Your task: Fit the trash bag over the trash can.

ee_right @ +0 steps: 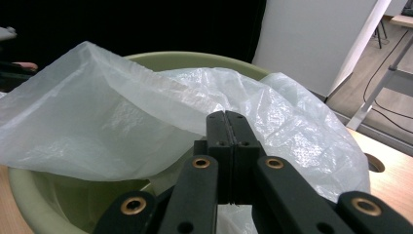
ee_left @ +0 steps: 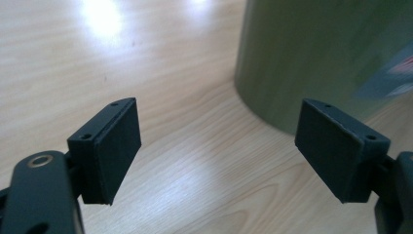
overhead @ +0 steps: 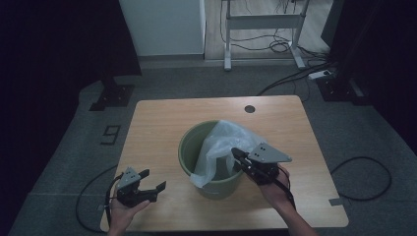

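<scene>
Wood-grain surface (overhead: 157,123), pale and smooth, lay under our left gripper (overhead: 147,185), whose flat black jaws stood released, wide apart, beside the round olive bin (overhead: 189,147). Crinkled translucent plastic bag (overhead: 221,145) draped over the bin's rim and spilled outside. Our right gripper (overhead: 236,153) was clenched on a fold of that bag.

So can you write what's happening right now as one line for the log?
right gripper: shut on plastic bag | bag: in green bin, partly over rim | left gripper: open, empty, beside bin
</scene>
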{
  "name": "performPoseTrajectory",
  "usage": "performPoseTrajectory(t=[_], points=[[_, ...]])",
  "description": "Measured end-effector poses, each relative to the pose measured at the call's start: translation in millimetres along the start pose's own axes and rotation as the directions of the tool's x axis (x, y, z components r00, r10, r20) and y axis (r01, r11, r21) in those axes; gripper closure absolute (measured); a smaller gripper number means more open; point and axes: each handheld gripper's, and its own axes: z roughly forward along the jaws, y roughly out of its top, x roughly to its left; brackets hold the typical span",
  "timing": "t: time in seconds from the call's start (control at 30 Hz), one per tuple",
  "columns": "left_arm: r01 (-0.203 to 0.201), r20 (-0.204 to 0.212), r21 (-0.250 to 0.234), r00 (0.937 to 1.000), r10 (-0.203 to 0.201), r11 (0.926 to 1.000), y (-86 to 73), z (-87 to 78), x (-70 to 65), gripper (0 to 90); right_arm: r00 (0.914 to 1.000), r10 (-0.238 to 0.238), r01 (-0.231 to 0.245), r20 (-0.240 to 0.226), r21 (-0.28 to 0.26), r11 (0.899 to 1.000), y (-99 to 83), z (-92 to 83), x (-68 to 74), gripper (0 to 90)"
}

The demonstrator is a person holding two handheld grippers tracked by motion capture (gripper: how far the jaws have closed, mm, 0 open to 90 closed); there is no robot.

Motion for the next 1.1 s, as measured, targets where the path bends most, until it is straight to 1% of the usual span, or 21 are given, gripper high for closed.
performPoseTrajectory(t=[0.07,0.13,0.27,0.3,0.33,0.37,0.4,0.47,0.57,0.6,0.77,0.93,1.1], points=[[-0.004,0.004,-0.020,1.0000,0.004,0.9998,4.6,-6.1,-6.1,17.8,0.9999,0.009,-0.010,-0.011,-0.013,1.000,-0.7,0.3,-1.6,85.7],[-0.009,0.008,-0.039,0.9999,0.009,0.9992,9.1,-11.6,-12.5,17.9,0.9998,0.018,-0.018,-0.010,-0.020,1.000,-1.0,1.3,-1.9,82.9],[-0.042,0.011,-0.075,0.9990,0.043,0.9963,19.8,-24.0,-30.4,19.5,0.9993,0.030,-0.031,-0.020,-0.054,0.998,-1.4,0.9,-0.9,72.9],[-0.046,0.009,-0.079,0.9988,0.047,0.9958,21.6,-25.8,-33.6,20.4,0.9993,0.031,-0.033,-0.021,-0.068,0.997,-2.1,0.1,-0.6,68.4],[-0.054,0.011,-0.084,0.9984,0.055,0.9950,23.8,-28.1,-37.8,21.0,0.9993,0.031,-0.033,-0.018,-0.076,0.997,-2.6,-0.5,-0.5,66.9],[-0.061,0.016,-0.089,0.9979,0.063,0.9942,25.7,-30.1,-42.1,21.8,0.9990,0.040,-0.042,-0.021,-0.090,0.995,-3.6,-2.5,-1.0,63.0],[-0.069,0.023,-0.093,0.9972,0.072,0.9933,27.4,-32.0,-46.0,21.8,0.9990,0.040,-0.042,-0.021,-0.090,0.995,-3.6,-2.5,-1.0,63.0],[-0.082,0.031,-0.099,0.9959,0.085,0.9917,30.4,-35.6,-53.7,22.4,0.9989,0.044,-0.045,-0.014,-0.104,0.994,-4.2,-5.4,-1.2,57.4],[-0.101,0.041,-0.116,0.9935,0.106,0.9881,34.4,-41.2,-64.4,23.4,0.9984,0.055,-0.056,-0.009,-0.125,0.991,-4.0,-10.9,-1.5,53.0],[-0.109,0.044,-0.121,0.9924,0.115,0.9867,36.1,-43.1,-68.2,23.8,0.9985,0.055,-0.056,-0.006,-0.130,0.990,-3.7,-12.6,-1.4,52.0],[-0.132,0.062,-0.139,0.9880,0.141,0.9815,40.3,-46.0,-78.5,26.1,0.9984,0.056,-0.055,0.002,-0.142,0.988,-1.7,-17.9,-1.6,49.9],[-0.150,0.078,-0.151,0.9835,0.163,0.9771,45.4,-45.3,-86.5,27.4,0.9968,0.080,-0.078,0.004,-0.149,0.986,-1.1,-20.1,-4.3,49.8],[-0.178,0.103,-0.166,0.9751,0.196,0.9700,53.9,-41.9,-97.1,28.9,0.9953,0.096,-0.094,0.010,-0.150,0.984,-2.5,-21.7,-7.0,49.8]])
